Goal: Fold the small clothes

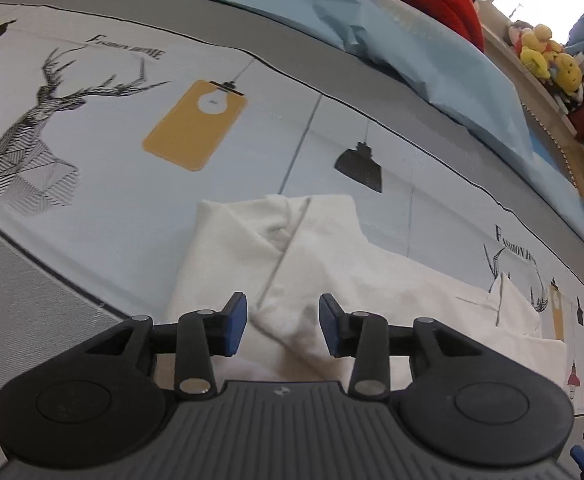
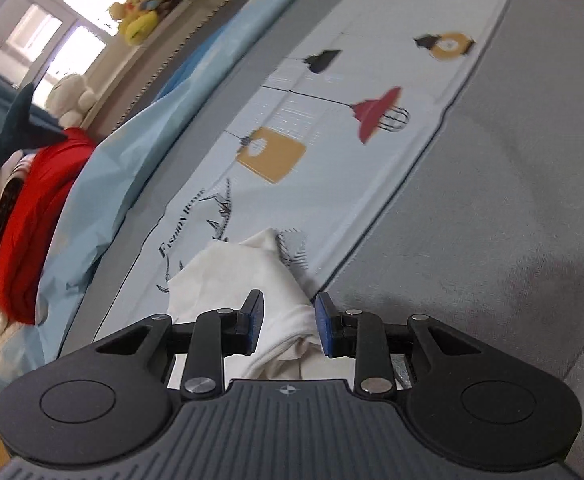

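White garment [image 1: 312,256] lay half-folded on the printed bedsheet [image 1: 91,128]; our left gripper [image 1: 283,322] hovered apart, our right gripper [image 2: 287,320] pinched a fold for turning.

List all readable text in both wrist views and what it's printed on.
"FASHION HOME": printed on the bedsheet, above the deer head; small, partly blurred.
"FASHION H...": same sheet, right of the white garment; end unclear.
"FASHION HOME": right wrist view, sheet print beside the garment; blurred.
No other text; the gripper bodies carry only a small emblem.
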